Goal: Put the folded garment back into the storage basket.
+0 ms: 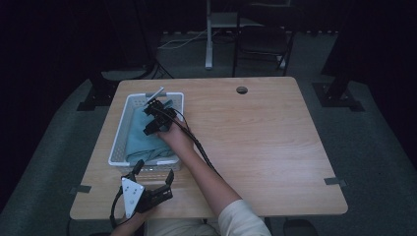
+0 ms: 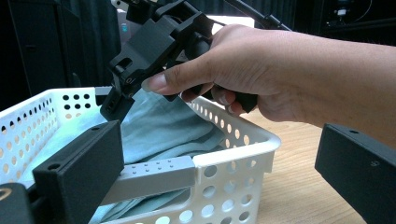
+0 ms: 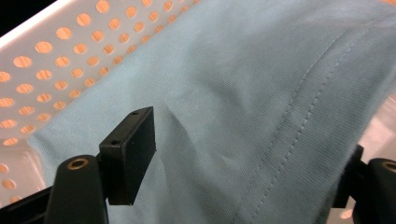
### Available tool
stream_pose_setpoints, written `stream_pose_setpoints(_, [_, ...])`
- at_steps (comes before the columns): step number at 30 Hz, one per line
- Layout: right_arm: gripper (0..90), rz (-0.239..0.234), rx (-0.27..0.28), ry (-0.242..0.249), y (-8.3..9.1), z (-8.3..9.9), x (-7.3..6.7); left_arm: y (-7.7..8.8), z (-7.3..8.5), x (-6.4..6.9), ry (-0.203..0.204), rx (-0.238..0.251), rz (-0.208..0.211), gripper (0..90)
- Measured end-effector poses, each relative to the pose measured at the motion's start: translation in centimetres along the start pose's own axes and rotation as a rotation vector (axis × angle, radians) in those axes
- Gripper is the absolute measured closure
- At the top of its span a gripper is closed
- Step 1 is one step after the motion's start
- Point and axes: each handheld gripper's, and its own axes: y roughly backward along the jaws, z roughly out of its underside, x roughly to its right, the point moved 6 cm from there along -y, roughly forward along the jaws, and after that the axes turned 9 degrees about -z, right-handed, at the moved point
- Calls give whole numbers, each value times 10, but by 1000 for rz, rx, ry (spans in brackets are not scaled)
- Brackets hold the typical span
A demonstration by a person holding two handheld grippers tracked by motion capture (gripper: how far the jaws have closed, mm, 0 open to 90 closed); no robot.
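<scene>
One teal cloth (image 1: 142, 137) lies in one white perforated basket (image 1: 119, 132) near the tabletop's (image 1: 255, 137) left edge. The right tongs (image 1: 153, 114) dip into the basket, jaws spread with cloth between them. The left tongs (image 1: 153, 178) rest open at the near edge, just beside the basket. The right gripper view shows the cloth's stitched seam.

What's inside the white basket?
A teal cloth fills the basket, with the right gripper reaching into it, jaws apart around a fold. Anything beneath the cloth is covered.
</scene>
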Motion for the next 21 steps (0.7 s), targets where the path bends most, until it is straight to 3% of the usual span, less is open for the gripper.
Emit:
stream_pose_setpoints(7, [203,1,-12,9,0,1,-1,0,0,0,1,2,2,26])
stream_pose_setpoints(8, [112,10,-10,15,0,1,-2,0,0,0,1,2,2,26])
stream_pose_setpoints(13, [39,21,-15,36,0,1,-3,0,0,0,1,2,2,26])
stream_pose_setpoints(21, [19,18,-36,55,0,4,-6,0,0,0,2,5,3,26])
